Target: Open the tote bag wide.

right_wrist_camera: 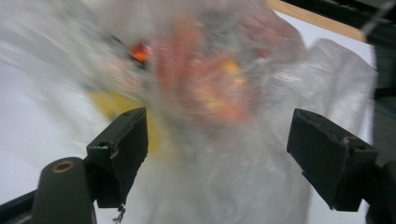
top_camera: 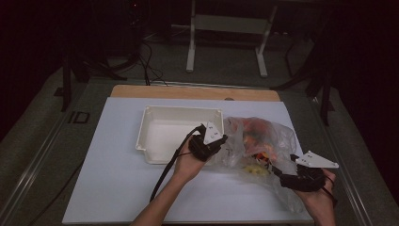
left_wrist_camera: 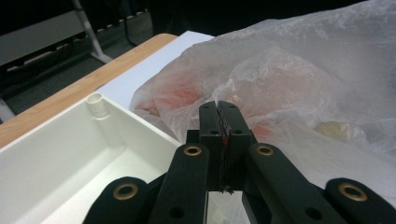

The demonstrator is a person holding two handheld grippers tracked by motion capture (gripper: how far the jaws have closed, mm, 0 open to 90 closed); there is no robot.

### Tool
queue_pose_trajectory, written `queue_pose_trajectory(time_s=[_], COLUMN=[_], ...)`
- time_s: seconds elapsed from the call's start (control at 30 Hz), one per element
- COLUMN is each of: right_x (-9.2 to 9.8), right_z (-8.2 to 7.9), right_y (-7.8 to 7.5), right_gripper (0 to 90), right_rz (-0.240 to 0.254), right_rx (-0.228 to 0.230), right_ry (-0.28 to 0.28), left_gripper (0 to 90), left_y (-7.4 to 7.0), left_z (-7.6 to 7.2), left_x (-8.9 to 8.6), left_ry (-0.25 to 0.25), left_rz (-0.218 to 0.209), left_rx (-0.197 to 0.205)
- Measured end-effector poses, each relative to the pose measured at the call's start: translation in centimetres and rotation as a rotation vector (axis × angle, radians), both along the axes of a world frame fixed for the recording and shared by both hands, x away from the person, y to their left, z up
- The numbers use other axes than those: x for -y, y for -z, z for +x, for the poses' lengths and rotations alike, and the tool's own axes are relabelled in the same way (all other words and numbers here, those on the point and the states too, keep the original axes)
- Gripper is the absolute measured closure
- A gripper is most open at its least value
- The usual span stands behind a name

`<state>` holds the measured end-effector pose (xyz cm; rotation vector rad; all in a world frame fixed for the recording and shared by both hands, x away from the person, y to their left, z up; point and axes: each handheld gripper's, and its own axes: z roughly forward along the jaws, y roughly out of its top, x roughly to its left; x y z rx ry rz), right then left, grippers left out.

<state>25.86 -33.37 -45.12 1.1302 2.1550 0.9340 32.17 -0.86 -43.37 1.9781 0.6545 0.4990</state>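
While the clear crumpled plastic bag (top_camera: 263, 141) of orange, red and yellow items lay on the white sheet-covered table (top_camera: 117, 188), just right of the empty white rectangular plastic tray (top_camera: 149, 128), the left gripper (top_camera: 221, 141) had its jaws pressed together, pinching a fold of the bag's film at the edge nearest the tray. The right gripper (top_camera: 288, 165) sat at the bag's near right corner with its jaws spread wide, the film between them but untouched by the pads (right_wrist_camera: 123, 144). A bare wooden strip (top_camera: 188, 92) ran along the table's far edge, with a grey metal stand (top_camera: 226, 28) and dark cables (top_camera: 146, 66) on the floor beyond. The bag's contents were blurred through the film and could not be identified; the right gripper view was smeared.
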Motion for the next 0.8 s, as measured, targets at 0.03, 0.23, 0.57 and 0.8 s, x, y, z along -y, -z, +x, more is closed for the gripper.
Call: queue_pose_trajectory(time_s=[0.03,0.23,0.57,0.8], right_x=[0.1,1.2,2.6,3.1], right_z=[0.5,2.0,3.4,4.1], right_y=[0.3,0.9,-0.3,-1.5], right_gripper=[22.7,45.8,77.6,78.6], right_rz=[-0.019,-0.096,-0.102,-0.071], right_rx=[-0.020,-0.045,-0.005,0.003], right_ry=[0.025,0.114,0.191,0.180], left_gripper=[89.7,89.7,89.8,89.8], left_y=[0.0,0.0,0.4,0.8], left_z=[0.1,0.5,1.6,2.3], left_x=[-0.1,-0.5,-0.9,-1.2], left_ry=[-0.006,-0.024,-0.061,-0.081], left_rz=[-0.006,-0.023,-0.019,-0.015], left_rx=[-0.002,-0.012,-0.039,-0.063])
